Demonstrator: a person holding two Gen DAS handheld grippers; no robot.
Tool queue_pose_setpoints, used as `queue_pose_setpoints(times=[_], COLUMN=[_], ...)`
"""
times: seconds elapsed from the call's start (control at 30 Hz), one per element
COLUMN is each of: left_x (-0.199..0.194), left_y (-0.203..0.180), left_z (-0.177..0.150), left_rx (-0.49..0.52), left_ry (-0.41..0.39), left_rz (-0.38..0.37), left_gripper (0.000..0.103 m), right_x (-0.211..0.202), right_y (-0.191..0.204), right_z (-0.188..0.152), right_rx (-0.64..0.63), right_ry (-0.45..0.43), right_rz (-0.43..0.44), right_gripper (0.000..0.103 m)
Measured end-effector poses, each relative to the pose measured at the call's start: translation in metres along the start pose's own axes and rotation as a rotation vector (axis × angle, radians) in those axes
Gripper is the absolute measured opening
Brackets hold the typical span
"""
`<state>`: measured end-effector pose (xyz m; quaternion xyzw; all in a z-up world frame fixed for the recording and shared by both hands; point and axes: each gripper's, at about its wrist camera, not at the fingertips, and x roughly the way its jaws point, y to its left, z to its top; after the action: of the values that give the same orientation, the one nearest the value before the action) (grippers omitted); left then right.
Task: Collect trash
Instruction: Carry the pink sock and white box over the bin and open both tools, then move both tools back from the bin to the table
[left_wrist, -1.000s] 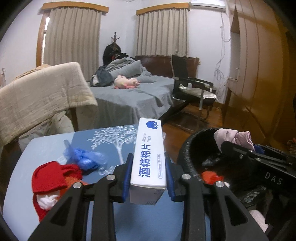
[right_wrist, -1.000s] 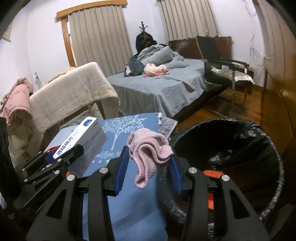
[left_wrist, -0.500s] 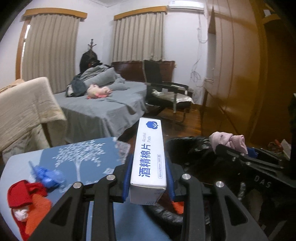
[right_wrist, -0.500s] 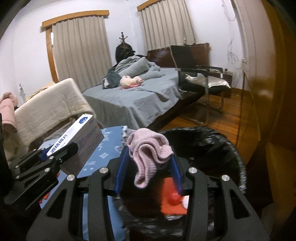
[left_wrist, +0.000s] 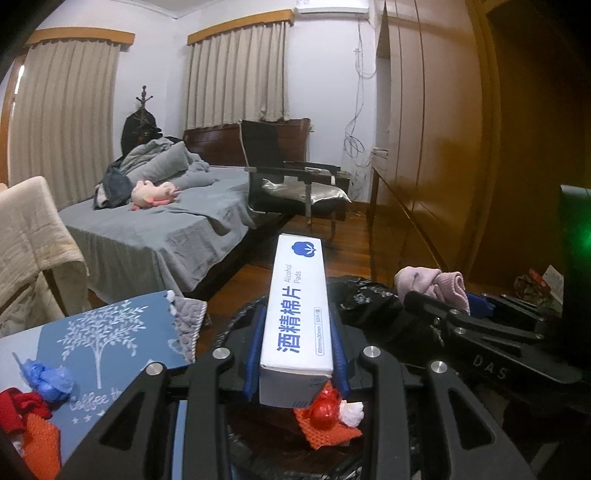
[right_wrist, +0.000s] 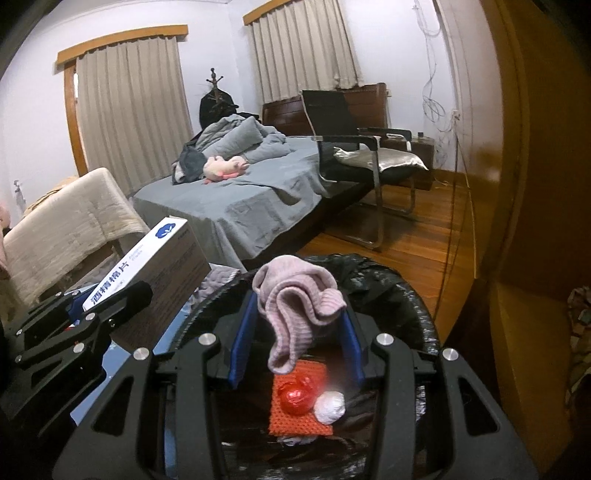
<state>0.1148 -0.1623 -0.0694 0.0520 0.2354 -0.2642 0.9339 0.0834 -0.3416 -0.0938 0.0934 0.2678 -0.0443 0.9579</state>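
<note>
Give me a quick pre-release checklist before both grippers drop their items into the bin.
1. Left gripper clamped on the alcohol pad box: ok.
2. Right gripper holding the pink sock: ok.
3. Sock above the trash bin opening: ok.
4. Box fully over the bin: cannot tell; it sits near the rim.
5. Room in the bin, with only the orange cloth and small scraps visible: ok.
</note>
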Motion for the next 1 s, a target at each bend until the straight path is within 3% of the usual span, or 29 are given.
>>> queue_pose_setpoints(times=[0.27, 0.37, 0.43, 0.5, 0.67, 0.8, 1.0], left_x=[0.030, 0.040, 0.045, 0.046, 0.039, 0.023, -0.009], left_y=[-0.015, -0.018, -0.019, -0.017, -0.006, 0.015, 0.050], left_z=[0.001, 0.001, 0.000, 0.001, 0.003, 0.005, 0.001], left_rx=[0.025, 0.032, 0.025, 0.019, 0.012, -0.007, -0.052], left_ry=[0.029, 0.046, 0.055, 0.051, 0.026, 0.009, -0.005], left_rz=[-0.026, -0.042, -0.055, -0.058, -0.033, 0.017, 0.096], left_gripper=[0.032, 0.034, 0.042, 0.059, 0.073, 0.087, 0.094], right_x=[0.013, 0.017, 0.019, 0.019, 0.013, 0.007, 0.003], right_y=[-0.018, -0.024, -0.028, -0.032, -0.033, -0.028, -0.007], right_z=[-0.004, -0.005, -0.006, -0.006, -0.006, -0.004, 0.001], right_rx=[0.015, 0.019, 0.024, 0.024, 0.030, 0.037, 0.046], right_ry=[0.017, 0.025, 0.028, 0.024, -0.003, -0.004, -0.004], right_rz=[-0.025, -0.047, -0.061, -0.074, -0.103, -0.092, -0.055], right_gripper=[0.042, 0.051, 0.059, 0.068, 0.094, 0.097, 0.098])
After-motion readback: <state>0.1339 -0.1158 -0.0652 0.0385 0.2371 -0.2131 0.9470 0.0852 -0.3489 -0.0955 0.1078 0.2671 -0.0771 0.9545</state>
